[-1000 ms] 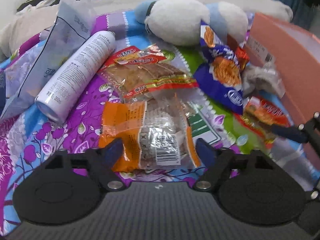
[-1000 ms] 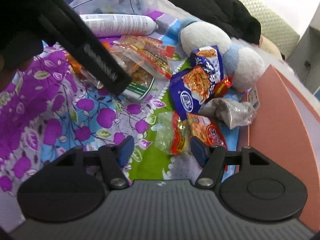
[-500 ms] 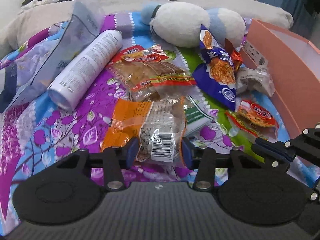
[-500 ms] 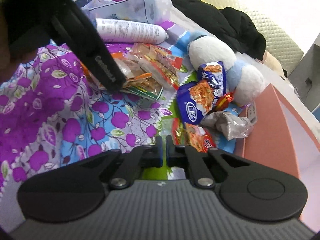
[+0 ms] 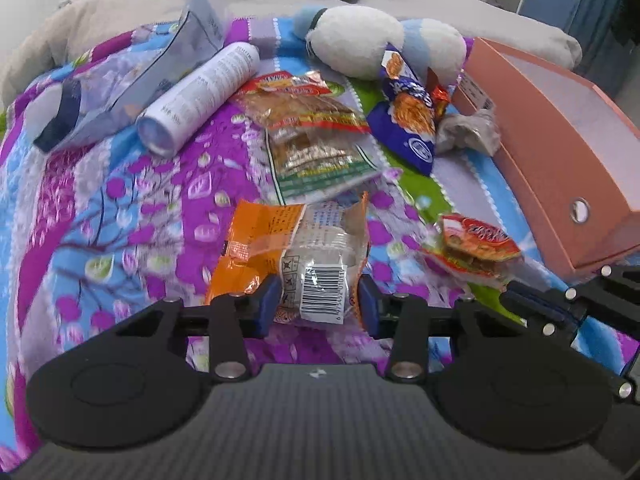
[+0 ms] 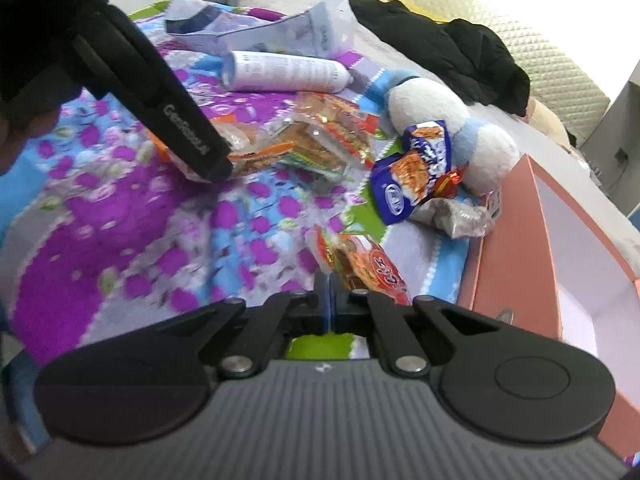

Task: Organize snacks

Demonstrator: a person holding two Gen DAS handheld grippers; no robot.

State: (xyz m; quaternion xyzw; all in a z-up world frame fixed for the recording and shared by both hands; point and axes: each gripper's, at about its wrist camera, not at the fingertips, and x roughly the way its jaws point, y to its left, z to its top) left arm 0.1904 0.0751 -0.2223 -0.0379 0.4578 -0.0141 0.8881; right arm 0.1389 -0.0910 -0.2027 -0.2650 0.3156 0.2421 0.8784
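Observation:
My left gripper (image 5: 318, 308) is shut on an orange and clear bread packet (image 5: 296, 248) and holds it above the flowered bedspread. My right gripper (image 6: 331, 300) is shut on the edge of a small red snack packet (image 6: 360, 266), also seen in the left wrist view (image 5: 476, 244). A clear packet of brown snacks (image 5: 316, 140), a blue noodle bag (image 5: 408, 120) and a crumpled silver wrapper (image 5: 468, 132) lie on the bed. An open pink box (image 5: 560, 140) stands at the right.
A white spray can (image 5: 200, 96) and a pale plastic pouch (image 5: 132, 84) lie at the left. A white and blue plush toy (image 5: 380, 40) lies at the back. Dark clothing (image 6: 448, 48) is piled behind the bedspread.
Both grippers closed from open. The left closed on the bread packet and lifted it toward me. The right closed on the red snack packet and drew it back.

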